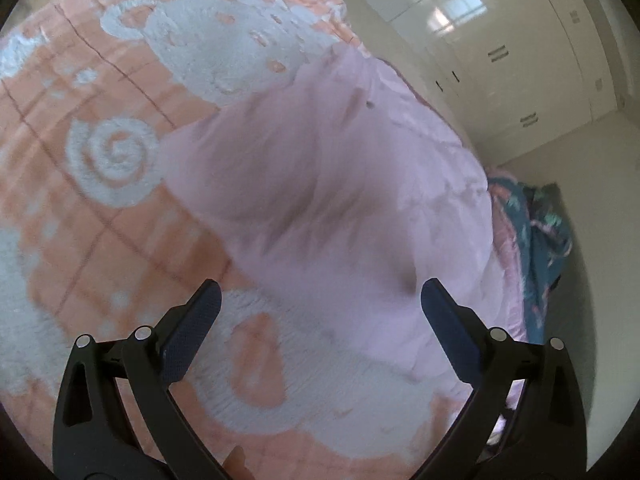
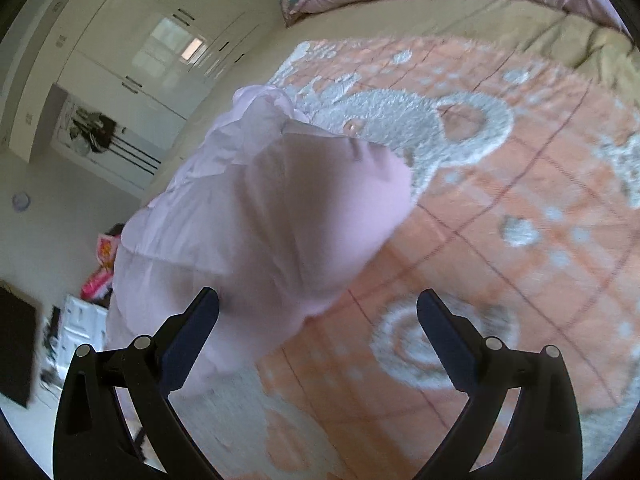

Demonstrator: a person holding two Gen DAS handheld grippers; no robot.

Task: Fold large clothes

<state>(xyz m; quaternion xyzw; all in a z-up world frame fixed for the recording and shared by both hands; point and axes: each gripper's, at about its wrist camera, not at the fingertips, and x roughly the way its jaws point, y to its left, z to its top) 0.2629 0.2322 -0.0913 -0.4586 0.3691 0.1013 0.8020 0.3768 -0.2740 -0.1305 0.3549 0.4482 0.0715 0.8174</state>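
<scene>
A pale pink puffy jacket (image 1: 340,200) lies bunched on an orange blanket (image 1: 80,208) with white spiral and animal patterns, spread over a bed; the left tool (image 1: 320,304) hangs above the jacket's near edge with its dark padded fingers (image 1: 196,332) spread wide, released and gripping nothing; the right tool (image 2: 318,312) is likewise spread apart and empty, its left finger (image 2: 192,340) over the jacket's lower part, its right finger over bare blanket; in the right wrist view the jacket (image 2: 280,216) sits on the blanket's (image 2: 520,208) left side, near the bed's edge; a teal and pink quilt (image 1: 536,240) is heaped beyond the jacket; glossy white wardrobes (image 1: 500,52) line the wall; both views are motion-blurred.
</scene>
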